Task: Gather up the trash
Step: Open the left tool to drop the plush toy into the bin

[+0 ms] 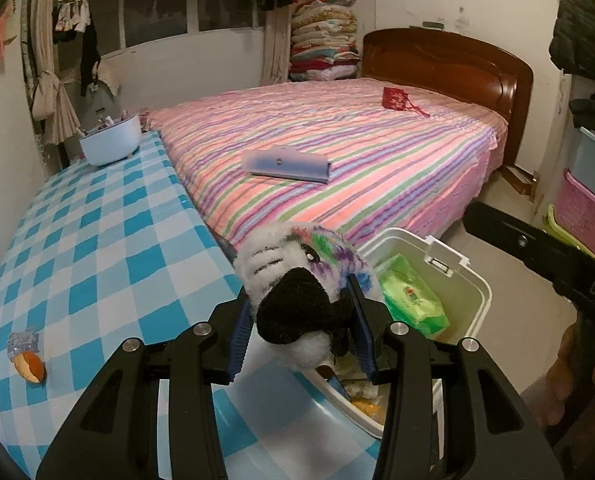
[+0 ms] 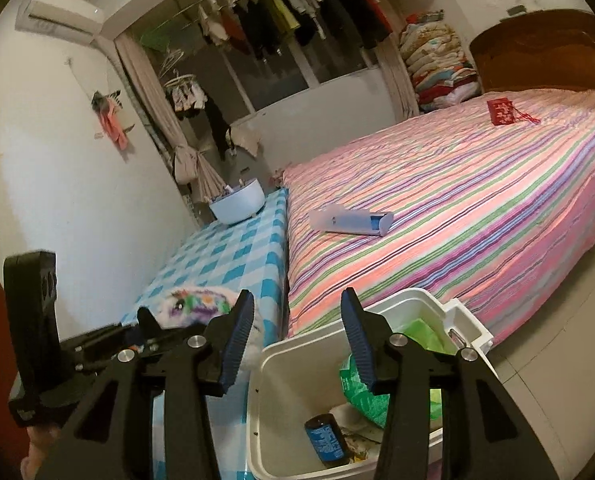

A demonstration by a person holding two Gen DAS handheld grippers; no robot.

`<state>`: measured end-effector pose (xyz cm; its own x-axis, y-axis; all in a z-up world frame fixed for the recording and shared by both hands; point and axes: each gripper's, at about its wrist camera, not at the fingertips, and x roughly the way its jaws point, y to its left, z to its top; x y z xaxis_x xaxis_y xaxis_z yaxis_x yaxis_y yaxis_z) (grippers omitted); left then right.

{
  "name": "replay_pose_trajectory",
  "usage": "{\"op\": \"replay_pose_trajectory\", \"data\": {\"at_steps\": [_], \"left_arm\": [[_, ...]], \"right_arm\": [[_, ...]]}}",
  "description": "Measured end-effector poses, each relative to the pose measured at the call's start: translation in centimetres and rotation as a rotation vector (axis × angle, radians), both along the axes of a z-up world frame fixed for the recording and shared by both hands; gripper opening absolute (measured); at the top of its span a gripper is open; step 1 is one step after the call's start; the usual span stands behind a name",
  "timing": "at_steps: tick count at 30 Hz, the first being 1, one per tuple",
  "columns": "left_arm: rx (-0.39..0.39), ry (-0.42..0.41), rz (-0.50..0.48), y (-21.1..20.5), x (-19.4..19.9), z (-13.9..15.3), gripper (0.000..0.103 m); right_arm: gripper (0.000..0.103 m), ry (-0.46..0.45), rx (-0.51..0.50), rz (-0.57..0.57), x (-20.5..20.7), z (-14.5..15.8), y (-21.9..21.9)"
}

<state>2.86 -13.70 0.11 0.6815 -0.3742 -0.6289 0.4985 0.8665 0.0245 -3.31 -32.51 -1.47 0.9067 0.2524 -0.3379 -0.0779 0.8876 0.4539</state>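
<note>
My left gripper (image 1: 298, 290) is shut on a plush zebra toy (image 1: 297, 264), white with a black muzzle and coloured mane, held over the edge of the blue-checked table (image 1: 97, 240). Just right of it stands a white bin (image 1: 479, 280) holding a green packet (image 1: 413, 300). A piece of bread with a crumpled wrapper (image 1: 27, 360) lies on the table at the near left. My right gripper (image 2: 297, 294) is open and holds nothing, hovering over the bin (image 2: 297, 350), which contains a blue can (image 2: 327, 442) and green bag (image 2: 361, 384). The plush (image 2: 201, 304) shows left of it.
A white bowl (image 1: 111, 142) with small items sits at the table's far end. The striped bed (image 1: 357, 152) carries a flat blue box (image 1: 287, 164) and a red pouch (image 1: 395, 98). Coloured plastic baskets (image 1: 581, 208) stand on the floor at right.
</note>
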Motion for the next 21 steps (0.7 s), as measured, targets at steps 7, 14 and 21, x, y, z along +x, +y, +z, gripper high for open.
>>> {"op": "replay_pose_trajectory", "data": {"at_steps": [7, 14, 21], "left_arm": [[0.015, 0.000, -0.032, -1.3, -0.6, -0.5, 0.046], [0.018, -0.005, -0.049, -1.9, -1.1, -0.6, 0.051], [0.017, -0.022, -0.055, -2.0, -1.4, -0.6, 0.074]], "right_arm": [[0.044, 0.001, 0.004, -0.020, 0.1, -0.1, -0.4], [0.044, 0.002, 0.011, -0.027, -0.1, -0.4, -0.6], [0.045, 0.004, 0.011, -0.026, 0.0, -0.4, -0.6]]}}
